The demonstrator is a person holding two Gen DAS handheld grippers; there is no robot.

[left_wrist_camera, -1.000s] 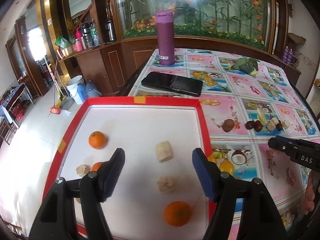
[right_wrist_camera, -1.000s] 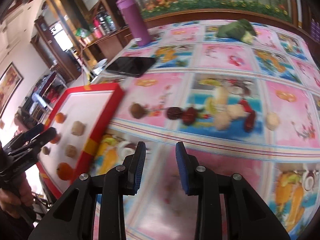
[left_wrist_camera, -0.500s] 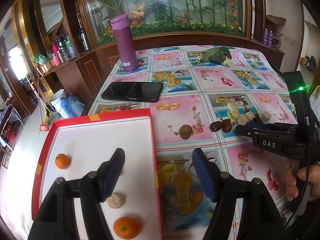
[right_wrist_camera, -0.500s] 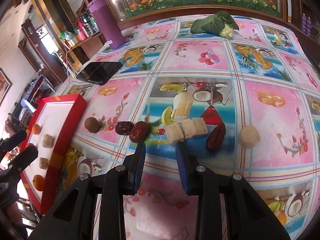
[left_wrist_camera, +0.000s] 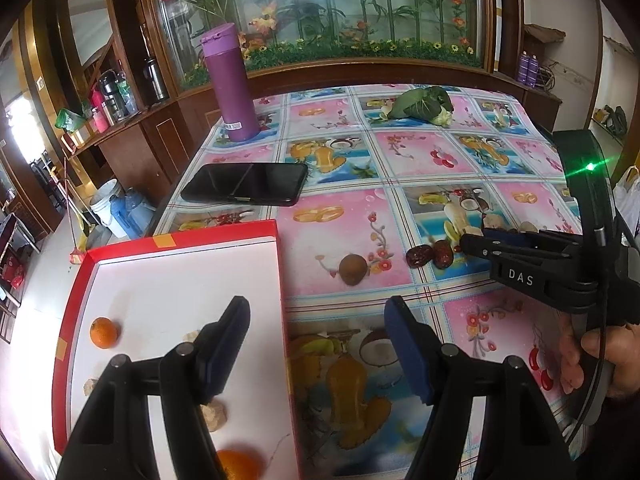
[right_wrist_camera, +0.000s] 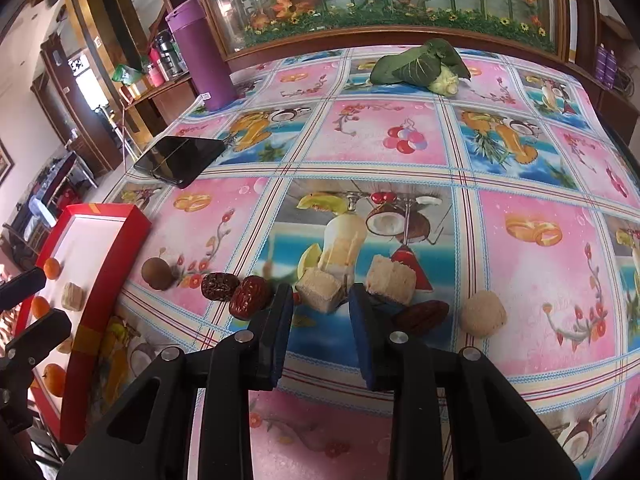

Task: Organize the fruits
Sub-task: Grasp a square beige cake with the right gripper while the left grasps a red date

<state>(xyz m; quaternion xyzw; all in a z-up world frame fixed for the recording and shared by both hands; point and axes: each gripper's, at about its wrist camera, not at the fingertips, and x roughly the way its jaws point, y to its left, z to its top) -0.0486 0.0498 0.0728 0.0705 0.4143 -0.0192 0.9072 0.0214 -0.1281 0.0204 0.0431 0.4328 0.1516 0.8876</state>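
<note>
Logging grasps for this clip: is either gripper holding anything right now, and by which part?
Nothing is held. The left gripper hangs open over the red-rimmed white tray's edge; the right gripper is open, its fingers around the pale cut fruit cube.

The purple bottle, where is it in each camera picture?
Left wrist view: the purple bottle stands upright at the far left corner of the table, upper left of the picture.
Right wrist view: the same bottle leans in the upper left, cut by no edge.
Shared landmark: the black phone lies flat just in front of it in both views.
</note>
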